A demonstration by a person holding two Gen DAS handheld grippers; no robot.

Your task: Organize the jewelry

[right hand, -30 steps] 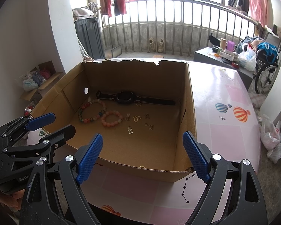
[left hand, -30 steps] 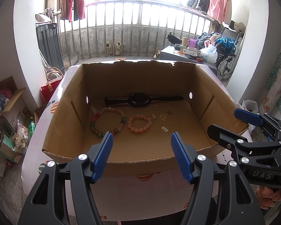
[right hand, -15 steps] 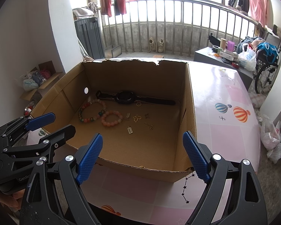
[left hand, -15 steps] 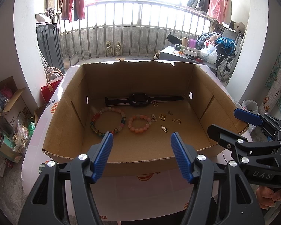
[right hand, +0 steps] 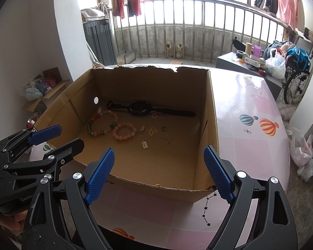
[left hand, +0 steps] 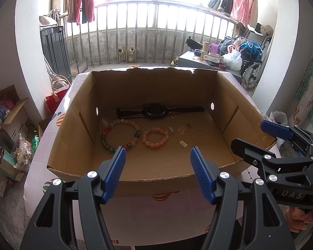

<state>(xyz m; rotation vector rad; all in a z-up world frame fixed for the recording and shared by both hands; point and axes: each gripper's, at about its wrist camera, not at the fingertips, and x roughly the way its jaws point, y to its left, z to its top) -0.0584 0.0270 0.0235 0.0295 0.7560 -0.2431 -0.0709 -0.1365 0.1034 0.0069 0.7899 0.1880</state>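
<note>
The left gripper (left hand: 157, 173) hangs in front of the near wall of an open cardboard box (left hand: 148, 181) that stands on a table (right hand: 250, 145) with a pink balloon-print cover; its blue pads stand moderately apart with nothing between them; the right gripper (right hand: 159, 174) hangs beside it, its pads spread wide and likewise empty; both point down into the box from outside its rim, and neither touches the cardboard or any piece inside.

The jewelry lies loose on the box floor: a black watch (left hand: 154, 111) stretched flat along the far wall; a multicoloured bead bracelet (left hand: 120, 132) to the left; a smaller pink-orange bead bracelet (left hand: 155, 136) just beside it, apart from it or barely touching; to the right a scatter of small gold charms (left hand: 180, 130) and a thin gold ring (left hand: 173, 115) near the watch strap.

By the look of it the sorting has not begun; no piece is lifted or grouped, so the step in hand seems to be choosing a first piece and lining up for it. The next move calls for carrying one gripper over the near rim and down to the floor; a bracelet offers the easiest hold, its beads thick enough for the pads to close across one side of the loop; the charms are flat and tiny and would need the pads nearly touching the cardboard; the two bracelets sit close enough that grasping one may drag the other.
</note>
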